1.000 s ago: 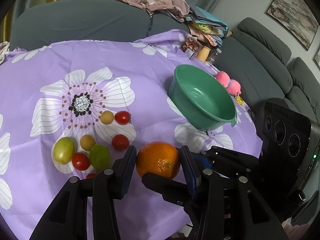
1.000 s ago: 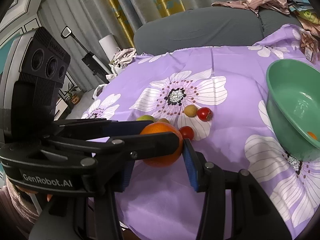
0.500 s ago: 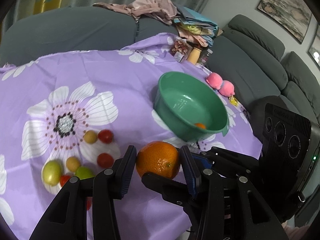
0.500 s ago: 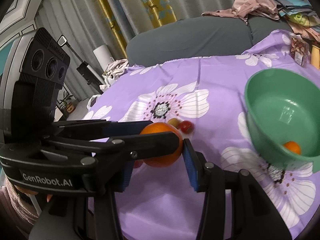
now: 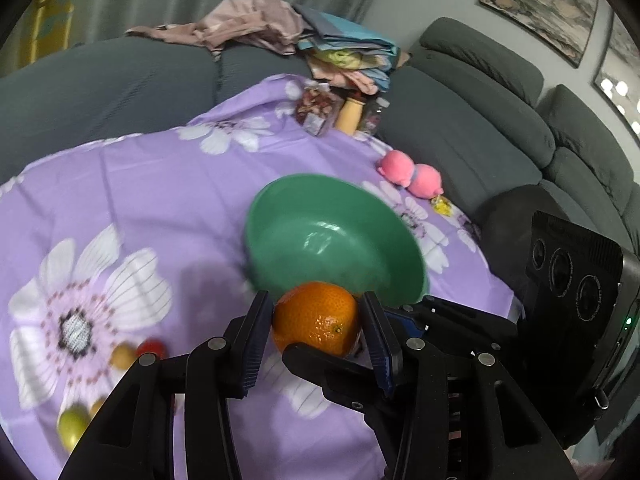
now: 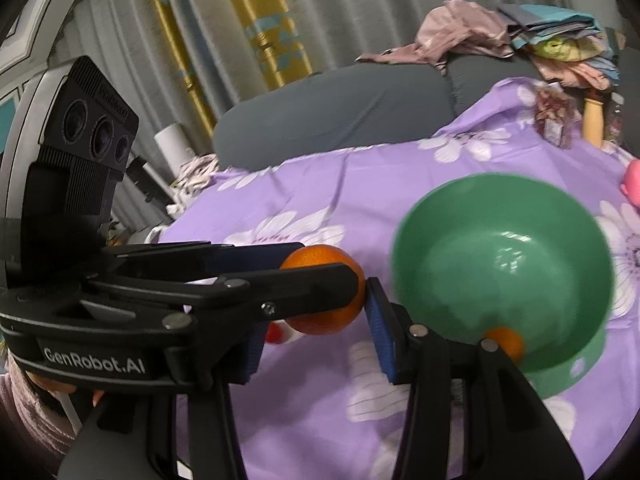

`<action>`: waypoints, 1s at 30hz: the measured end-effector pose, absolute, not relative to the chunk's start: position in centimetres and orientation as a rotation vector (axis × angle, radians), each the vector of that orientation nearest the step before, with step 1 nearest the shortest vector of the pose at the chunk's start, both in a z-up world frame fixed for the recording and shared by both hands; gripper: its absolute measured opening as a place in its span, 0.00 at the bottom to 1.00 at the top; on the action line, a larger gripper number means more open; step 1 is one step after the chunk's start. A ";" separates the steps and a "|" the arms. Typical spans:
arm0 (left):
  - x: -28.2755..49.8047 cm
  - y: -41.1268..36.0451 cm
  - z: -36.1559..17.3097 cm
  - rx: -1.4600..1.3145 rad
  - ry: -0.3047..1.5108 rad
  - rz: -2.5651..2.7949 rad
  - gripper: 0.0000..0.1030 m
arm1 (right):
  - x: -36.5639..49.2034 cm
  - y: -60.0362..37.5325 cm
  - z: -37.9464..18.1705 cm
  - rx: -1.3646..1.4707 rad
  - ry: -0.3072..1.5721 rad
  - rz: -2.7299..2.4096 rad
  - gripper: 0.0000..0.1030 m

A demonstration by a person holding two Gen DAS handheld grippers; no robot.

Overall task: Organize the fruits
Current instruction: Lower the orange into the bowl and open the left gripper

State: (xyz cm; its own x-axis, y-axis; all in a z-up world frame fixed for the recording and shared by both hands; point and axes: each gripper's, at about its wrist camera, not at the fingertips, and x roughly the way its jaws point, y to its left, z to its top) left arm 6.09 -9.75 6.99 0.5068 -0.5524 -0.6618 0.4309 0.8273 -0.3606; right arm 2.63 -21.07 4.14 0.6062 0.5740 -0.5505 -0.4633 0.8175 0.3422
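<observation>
Orange carried jointly, just short of green bowl (image 5: pixel 280 216).

Both left gripper (image 5: pixel 316 330) and right gripper (image 6: pixel 316 312) clamped partway on one orange (image 5: pixel 316 320), crosswise; round, no clear long axis, navel facing left camera; small orange fruit (image 6: pixel 504 342) in bowl.

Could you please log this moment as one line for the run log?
phase: carry to bowl | left gripper and right gripper: both shut on orange | green bowl: holds one small orange fruit

Grey sofa (image 5: pixel 500 92), curtains (image 6: pixel 360 12) bkgd.
</observation>
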 end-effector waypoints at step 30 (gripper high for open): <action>11.1 -14.2 3.4 -0.243 0.971 -0.696 0.59 | 7.1 -26.4 1.2 0.180 0.805 0.409 0.58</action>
